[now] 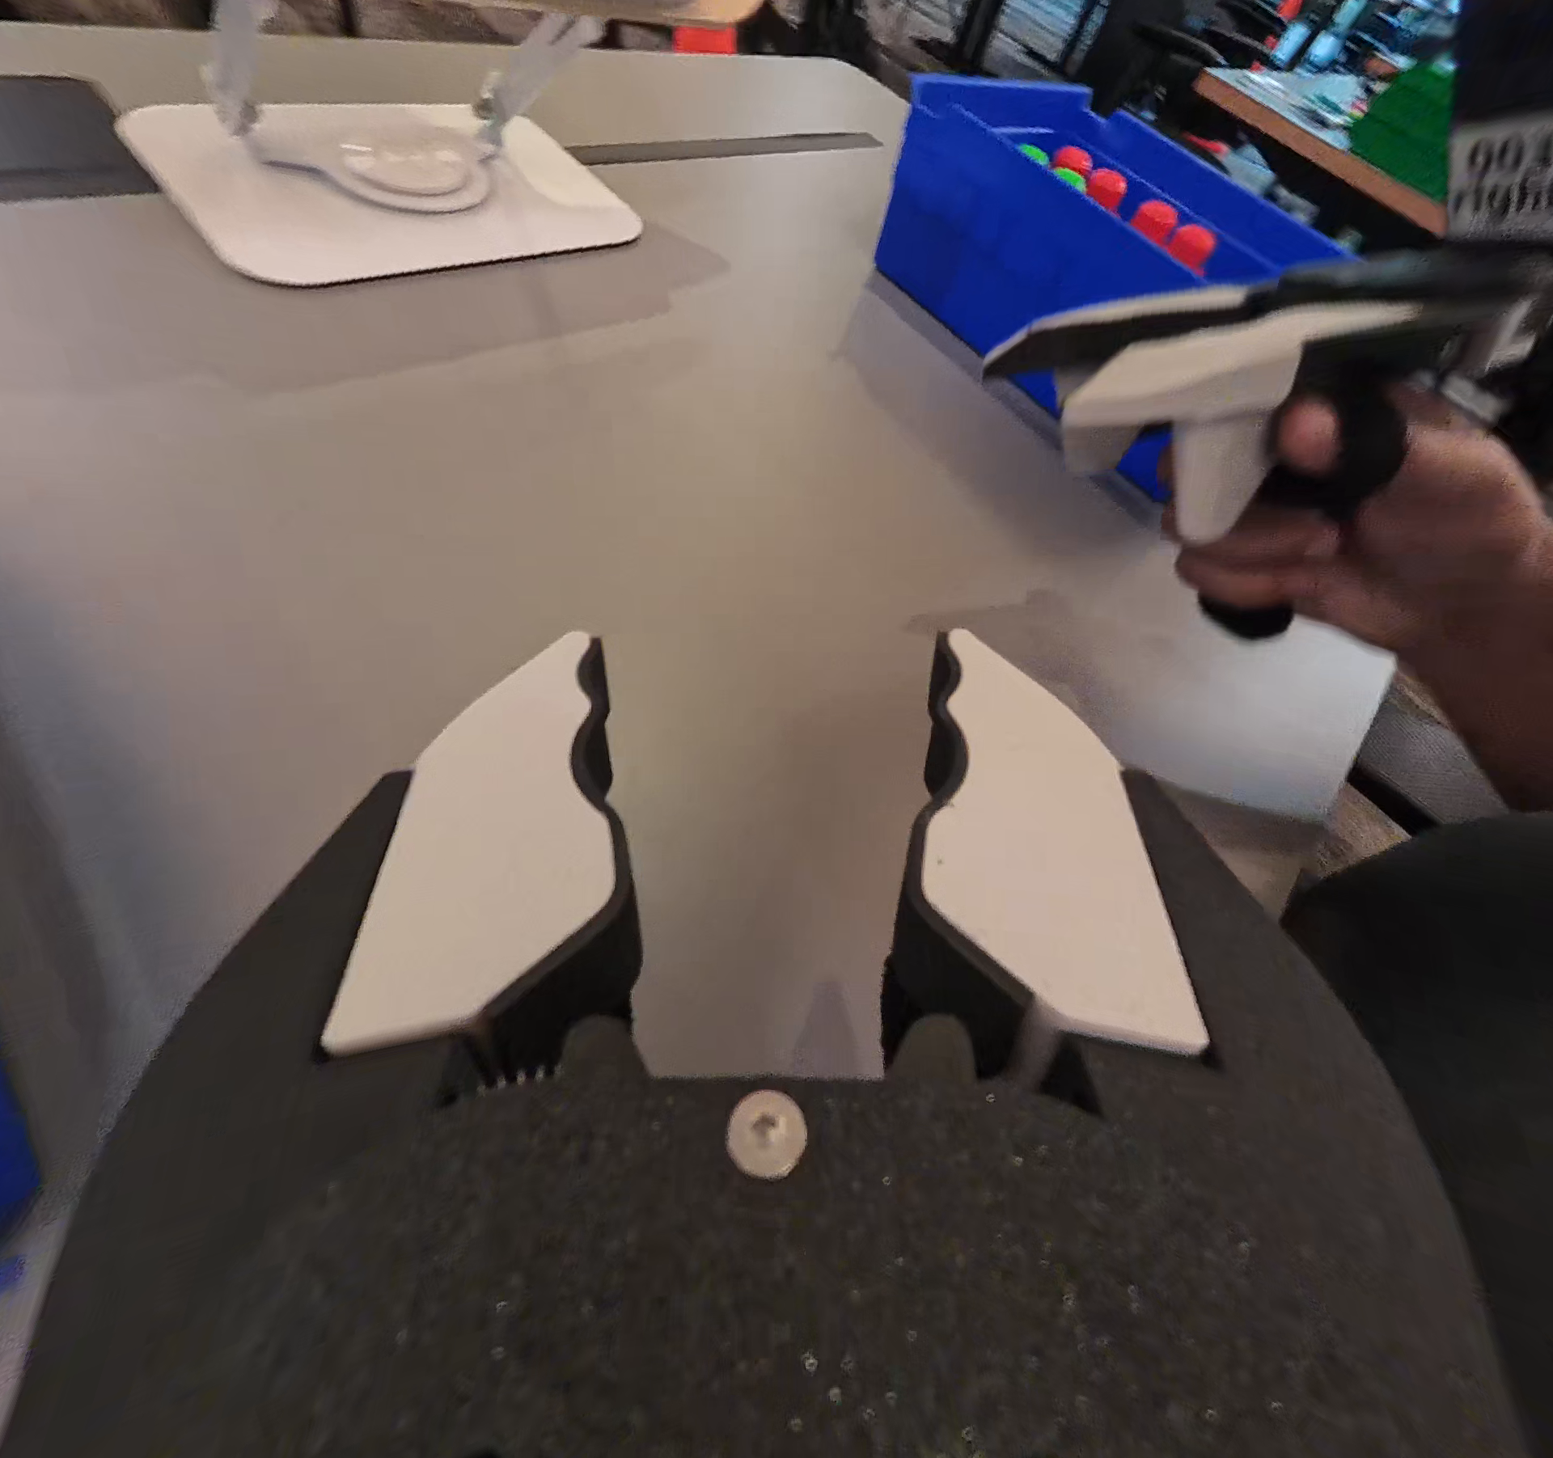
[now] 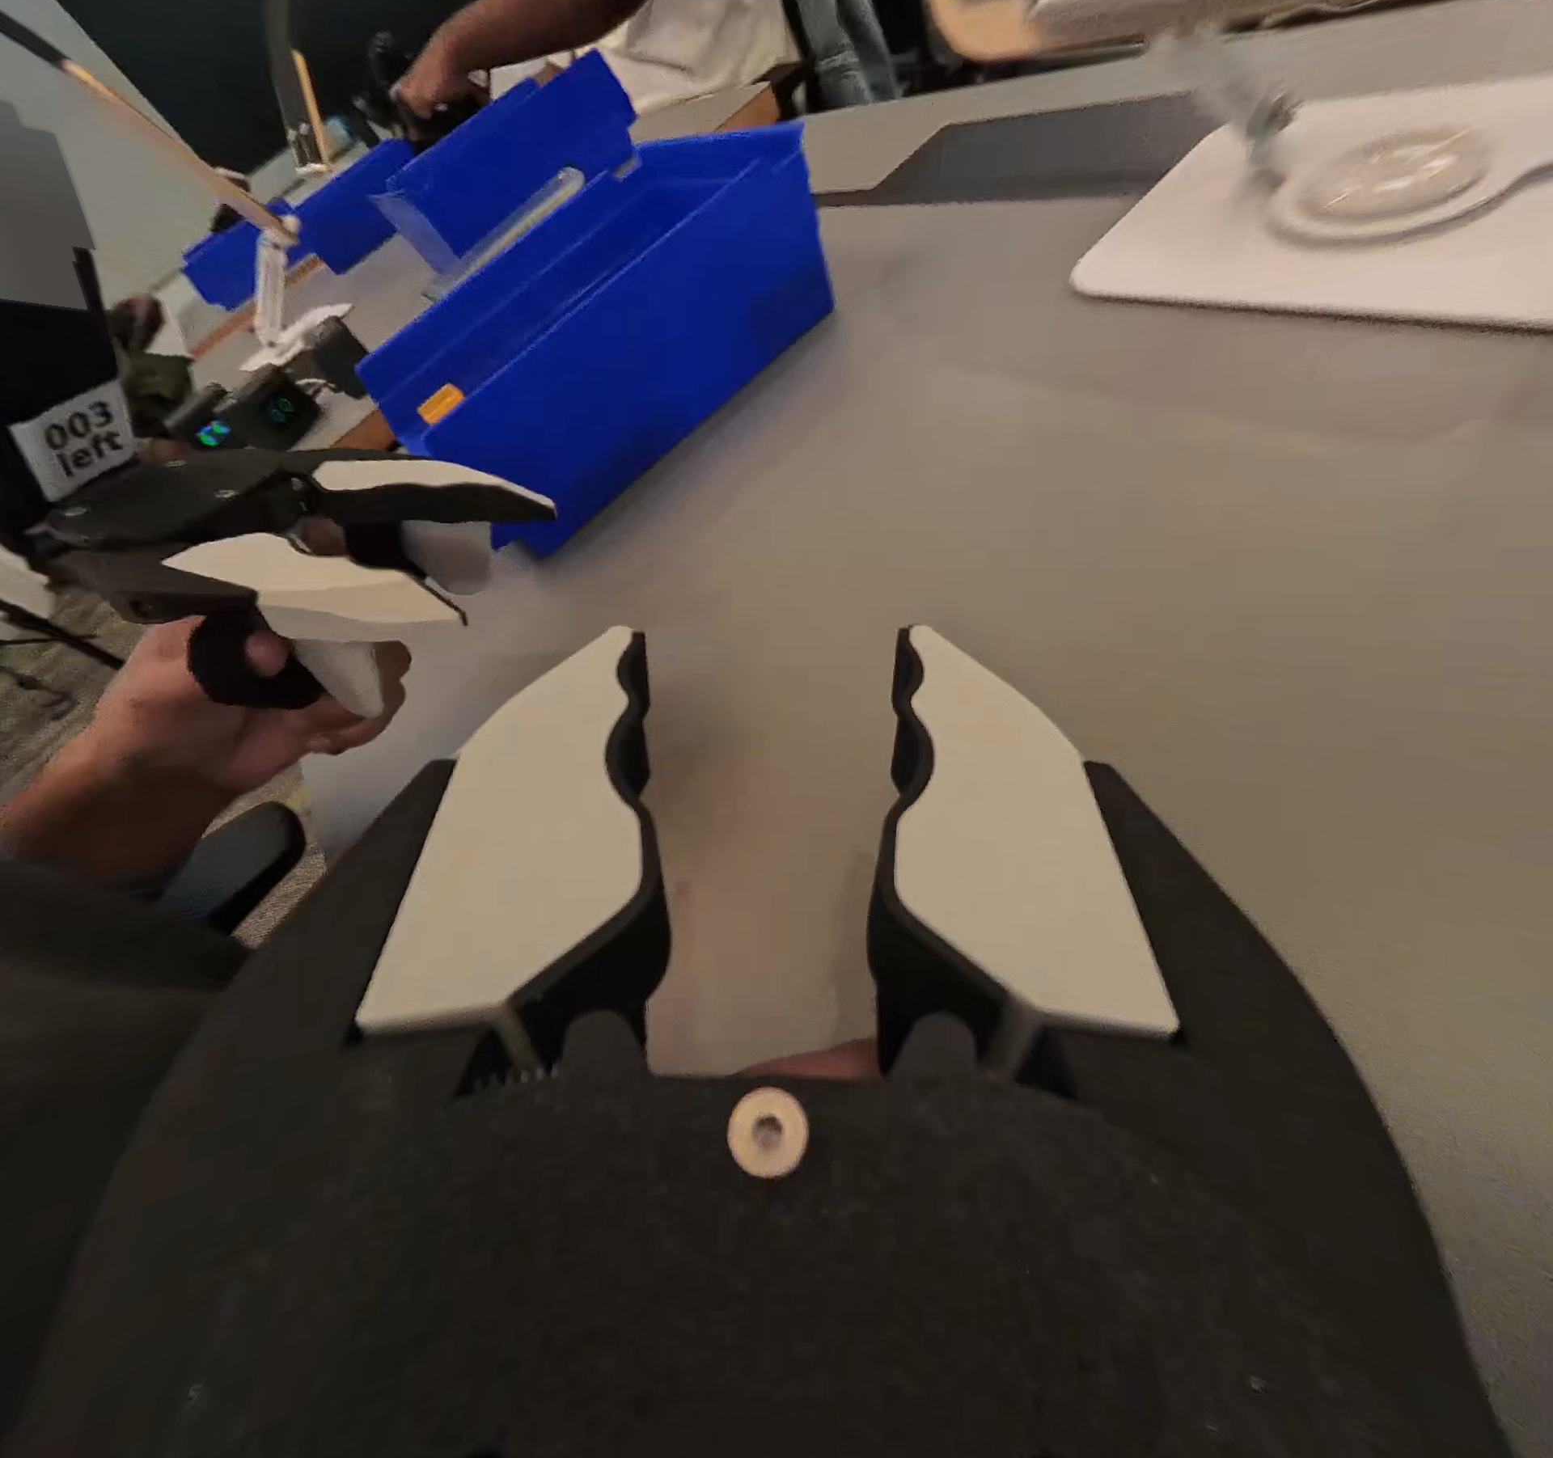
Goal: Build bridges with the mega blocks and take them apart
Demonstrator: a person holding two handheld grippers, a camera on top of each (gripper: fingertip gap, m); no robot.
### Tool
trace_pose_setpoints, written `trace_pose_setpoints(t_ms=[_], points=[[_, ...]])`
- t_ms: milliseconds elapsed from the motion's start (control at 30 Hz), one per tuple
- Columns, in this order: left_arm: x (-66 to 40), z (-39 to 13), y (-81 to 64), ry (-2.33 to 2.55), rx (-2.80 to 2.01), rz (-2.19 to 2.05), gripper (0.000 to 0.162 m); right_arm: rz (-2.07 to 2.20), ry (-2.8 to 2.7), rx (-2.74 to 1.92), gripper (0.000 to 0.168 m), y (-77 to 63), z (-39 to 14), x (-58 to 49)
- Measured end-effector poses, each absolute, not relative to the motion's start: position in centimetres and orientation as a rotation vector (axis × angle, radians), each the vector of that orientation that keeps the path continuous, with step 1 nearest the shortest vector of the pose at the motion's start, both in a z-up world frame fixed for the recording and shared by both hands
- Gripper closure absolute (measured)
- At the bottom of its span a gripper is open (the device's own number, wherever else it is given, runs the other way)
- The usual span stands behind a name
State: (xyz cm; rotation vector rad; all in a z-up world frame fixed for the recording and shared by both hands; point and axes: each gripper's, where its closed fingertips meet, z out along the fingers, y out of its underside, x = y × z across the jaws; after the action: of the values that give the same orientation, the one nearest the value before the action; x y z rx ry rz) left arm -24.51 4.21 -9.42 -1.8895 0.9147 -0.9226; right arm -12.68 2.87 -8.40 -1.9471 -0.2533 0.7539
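Looking across my grey bench [image 1: 504, 451], I see its middle bare beneath both tools. A white stand base [image 1: 378, 191] sits at the far side, its plate and metal legs carrying a board overhead. To the right stands a blue bin [image 1: 992, 241] holding the mega blocks [image 1: 1155, 220], red and green studs showing above its rim. On the left edge sits another blue bin [image 2: 639, 359]; I cannot tell what is inside beyond a clear divider. My left tool [image 1: 766, 653] hovers with fingers spread apart, gripping nothing. My right tool [image 2: 769, 645] hangs likewise, fingers parted, touching nothing.
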Motion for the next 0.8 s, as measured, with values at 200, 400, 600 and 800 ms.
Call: trace_pose_setpoints(t_ms=[200,400,600,800], points=[[-29.0,-10.3,3.3,0.723,-1.988,-0.814,0.09,0.795,-0.352,-1.958,0.115,3.6,-11.8,-16.4],[-36.3,-6.7,5.9,0.818,-2.037,-0.565,0.09,0.93,-0.335,-1.927,0.122,3.7,-11.3,-16.4],[-43.2,-7.6,14.3,1.07,-2.173,-0.32,0.089,0.897,-0.318,-1.944,0.123,3.7,-11.6,-14.9],[-47.4,-13.6,20.8,1.291,-2.415,0.055,0.088,0.851,-0.296,-1.932,0.124,3.4,-11.1,-13.7]])
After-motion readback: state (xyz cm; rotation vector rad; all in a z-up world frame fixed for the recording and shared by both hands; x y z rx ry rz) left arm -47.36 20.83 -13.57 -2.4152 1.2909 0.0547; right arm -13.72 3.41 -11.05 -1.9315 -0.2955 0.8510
